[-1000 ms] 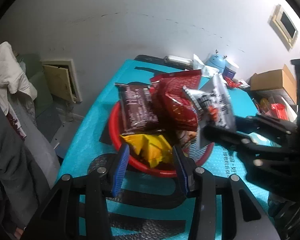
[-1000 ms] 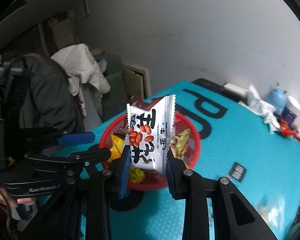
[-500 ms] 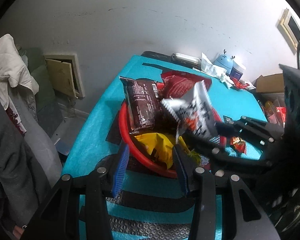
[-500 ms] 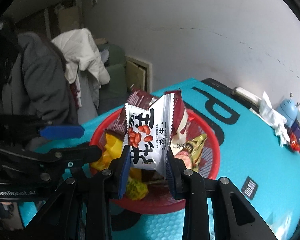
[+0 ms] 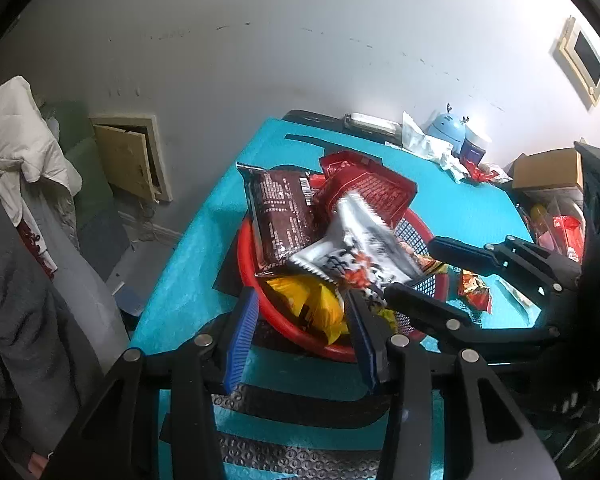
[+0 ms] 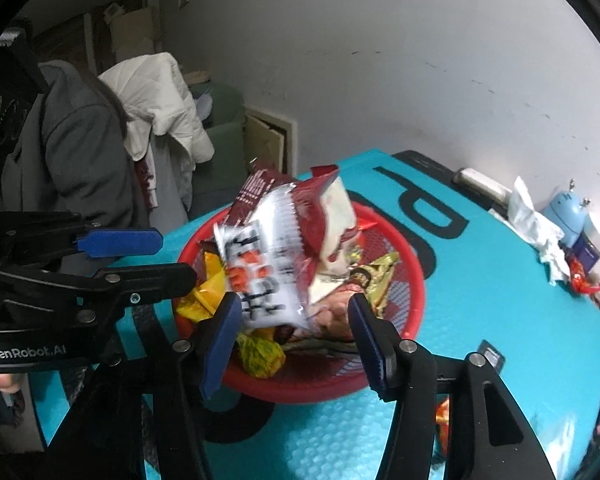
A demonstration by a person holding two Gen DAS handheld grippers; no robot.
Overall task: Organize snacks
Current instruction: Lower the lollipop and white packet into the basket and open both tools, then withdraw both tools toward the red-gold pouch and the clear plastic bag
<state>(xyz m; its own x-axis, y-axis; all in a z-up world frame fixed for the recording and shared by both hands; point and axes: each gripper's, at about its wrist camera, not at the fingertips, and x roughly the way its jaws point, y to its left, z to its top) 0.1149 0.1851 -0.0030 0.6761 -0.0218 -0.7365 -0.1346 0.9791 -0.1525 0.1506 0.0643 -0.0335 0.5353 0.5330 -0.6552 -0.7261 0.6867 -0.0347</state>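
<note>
A red mesh basket (image 5: 416, 232) (image 6: 414, 276) stands on the teal table, full of snack packs: a dark brown pack (image 5: 282, 212), a red pack (image 5: 364, 188), yellow packs (image 5: 316, 304). A white peanut pack (image 5: 360, 248) (image 6: 268, 268) lies tilted on top of the pile, blurred in the right wrist view. My right gripper (image 6: 292, 340) is open just above the basket's near side, the pack free between and beyond its fingers. My left gripper (image 5: 300, 332) is open and empty at the basket's near rim.
A small red snack (image 5: 474, 290) lies on the teal table (image 5: 460, 208) right of the basket. A blue toy (image 5: 448, 132), crumpled tissue and a cardboard box (image 5: 548, 168) sit at the far edge. Jackets (image 6: 156, 100) hang on a chair at left.
My right gripper came down over the basket, opened and let go of the white peanut pack, which dropped onto the pile. My left gripper stayed open near the rim.
</note>
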